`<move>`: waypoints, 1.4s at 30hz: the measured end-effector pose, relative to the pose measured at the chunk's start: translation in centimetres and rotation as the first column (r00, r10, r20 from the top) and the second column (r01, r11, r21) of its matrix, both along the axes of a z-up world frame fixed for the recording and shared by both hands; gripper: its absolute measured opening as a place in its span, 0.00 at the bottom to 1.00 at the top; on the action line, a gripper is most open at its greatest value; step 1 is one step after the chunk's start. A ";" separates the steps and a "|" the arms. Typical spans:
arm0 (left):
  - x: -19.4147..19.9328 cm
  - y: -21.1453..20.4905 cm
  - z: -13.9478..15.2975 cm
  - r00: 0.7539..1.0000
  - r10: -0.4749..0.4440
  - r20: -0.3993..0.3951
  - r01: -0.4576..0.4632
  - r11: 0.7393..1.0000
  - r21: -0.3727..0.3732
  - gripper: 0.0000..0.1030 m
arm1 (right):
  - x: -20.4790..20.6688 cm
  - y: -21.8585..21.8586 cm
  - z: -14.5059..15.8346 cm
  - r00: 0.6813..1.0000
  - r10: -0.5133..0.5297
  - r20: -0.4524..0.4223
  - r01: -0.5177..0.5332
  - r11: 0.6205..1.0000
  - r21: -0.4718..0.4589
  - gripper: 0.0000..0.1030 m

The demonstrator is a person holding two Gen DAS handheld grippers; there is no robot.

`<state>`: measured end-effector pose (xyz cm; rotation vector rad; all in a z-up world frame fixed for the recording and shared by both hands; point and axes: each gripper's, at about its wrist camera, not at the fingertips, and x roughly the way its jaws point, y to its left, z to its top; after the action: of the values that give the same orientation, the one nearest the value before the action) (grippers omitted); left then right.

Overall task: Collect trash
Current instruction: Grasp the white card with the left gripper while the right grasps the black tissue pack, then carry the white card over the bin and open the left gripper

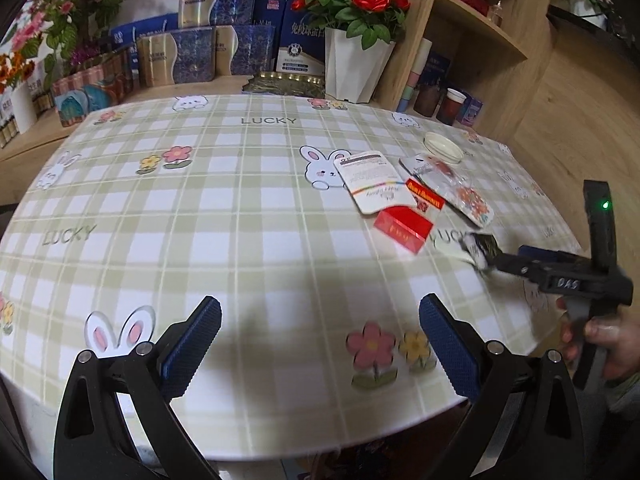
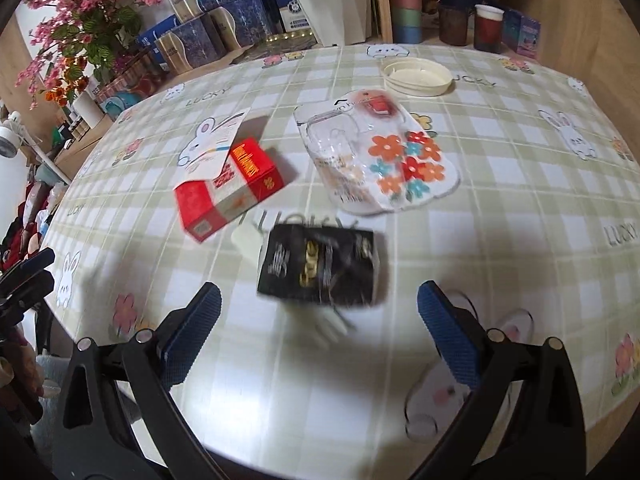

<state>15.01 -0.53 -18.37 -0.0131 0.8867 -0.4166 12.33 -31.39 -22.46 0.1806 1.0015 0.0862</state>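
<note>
Several pieces of trash lie on the checked tablecloth (image 1: pixel 240 208): a red box (image 1: pixel 402 228) (image 2: pixel 228 188), a white card (image 1: pixel 372 184) (image 2: pixel 218 140) resting on it, a clear blister pack with a flowered card (image 1: pixel 456 188) (image 2: pixel 380 160), a cream lid (image 1: pixel 442 144) (image 2: pixel 416 74) and a blurred black box (image 1: pixel 480 246) (image 2: pixel 320 268). My right gripper (image 2: pixel 318 312) (image 1: pixel 486 260) is open, with the black box's near edge just ahead of its fingertips. My left gripper (image 1: pixel 320 344) is open over bare cloth near the table's front edge, holding nothing.
A white pot of red roses (image 1: pixel 356 64), blue and gold gift boxes (image 1: pixel 192 56) and pink flowers (image 2: pixel 80 28) line the far side. A wooden shelf (image 1: pixel 480 28) and cups (image 2: pixel 488 28) stand at the back right. A hand (image 1: pixel 604 340) holds the right gripper's handle.
</note>
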 end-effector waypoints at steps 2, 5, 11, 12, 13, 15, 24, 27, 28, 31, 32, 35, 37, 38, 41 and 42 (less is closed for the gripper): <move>1.8 -1.0 0.0 1.000 -0.007 -0.025 0.006 1.000 -0.008 0.94 | 1.1 0.1 -0.4 1.000 0.000 -0.008 0.000 1.000 0.000 0.94; 4.1 -2.4 0.1 0.998 -0.004 -0.060 0.003 1.000 -0.028 0.94 | 2.2 0.2 -1.0 1.000 0.003 -0.028 -0.003 1.000 -0.002 0.93; 9.4 -6.0 -0.6 0.986 -0.011 -0.167 -0.008 0.993 -0.115 0.94 | 2.8 -0.2 -1.3 0.999 0.031 -0.031 -0.030 0.999 0.039 0.64; 10.1 -6.5 -0.7 0.984 -0.004 -0.179 -0.017 0.993 -0.119 0.94 | 2.9 -0.4 -1.1 0.999 0.030 -0.024 -0.029 0.998 0.050 0.64; 10.8 -7.0 -1.0 0.982 0.003 -0.191 -0.027 0.992 -0.123 0.94 | 2.8 -0.6 -0.8 1.000 0.028 -0.012 -0.027 0.998 0.058 0.64; 12.5 -8.0 -1.6 0.975 0.028 -0.221 -0.059 0.989 -0.134 0.94 | 2.5 -0.9 -0.4 1.000 0.026 0.012 -0.027 0.998 0.059 0.63; 16.7 -12.0 -3.9 0.960 0.107 -0.261 -0.116 0.993 -0.021 0.94 | 2.0 -2.9 0.8 0.998 -0.012 0.058 0.008 0.997 0.080 0.63; 17.6 -12.9 -4.5 0.953 0.137 -0.270 -0.137 0.990 0.018 0.94 | 2.0 -3.3 0.8 0.998 -0.022 0.063 0.016 0.996 0.083 0.63; 17.9 -12.9 -4.6 0.950 0.144 -0.276 -0.144 0.989 0.020 0.94 | 1.9 -3.5 0.8 0.998 -0.025 0.063 0.020 0.996 0.086 0.63; 18.5 -13.4 -5.2 0.943 0.168 -0.286 -0.163 0.986 0.039 0.94 | 1.8 -3.6 0.8 0.998 -0.028 0.061 0.022 0.996 0.087 0.63; 18.7 -13.5 -5.5 0.940 0.174 -0.294 -0.165 0.985 0.053 0.94 | 1.7 -3.7 0.8 0.998 -0.029 0.061 0.023 0.996 0.086 0.63; 19.0 -13.8 -5.6 0.941 0.181 -0.285 -0.165 0.983 0.079 0.94 | 1.5 -3.9 0.8 0.998 -0.034 0.061 0.029 0.996 0.089 0.63; 18.8 -13.7 -5.5 0.943 0.181 -0.279 -0.164 0.983 0.081 0.85 | 1.3 -4.0 0.9 0.997 -0.039 0.062 0.033 0.995 0.094 0.63; 18.7 -13.8 -5.3 0.947 0.176 -0.270 -0.157 0.983 0.089 0.71 | 1.2 -4.1 1.0 0.997 -0.041 0.063 0.035 0.995 0.095 0.63; 18.5 -13.3 -5.2 0.950 0.132 -0.282 -0.122 0.991 0.051 0.62 | 1.0 -4.2 1.3 0.997 -0.046 0.067 0.039 0.994 0.101 0.63; 18.4 -12.9 -5.1 0.949 0.125 -0.289 -0.121 0.992 0.032 0.60 | 0.9 -4.3 1.4 0.996 -0.048 0.069 0.041 0.994 0.103 0.63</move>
<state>33.43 -13.44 -23.49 -0.1194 1.1731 -0.2948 13.21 -35.67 -21.05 0.2911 0.9215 0.1025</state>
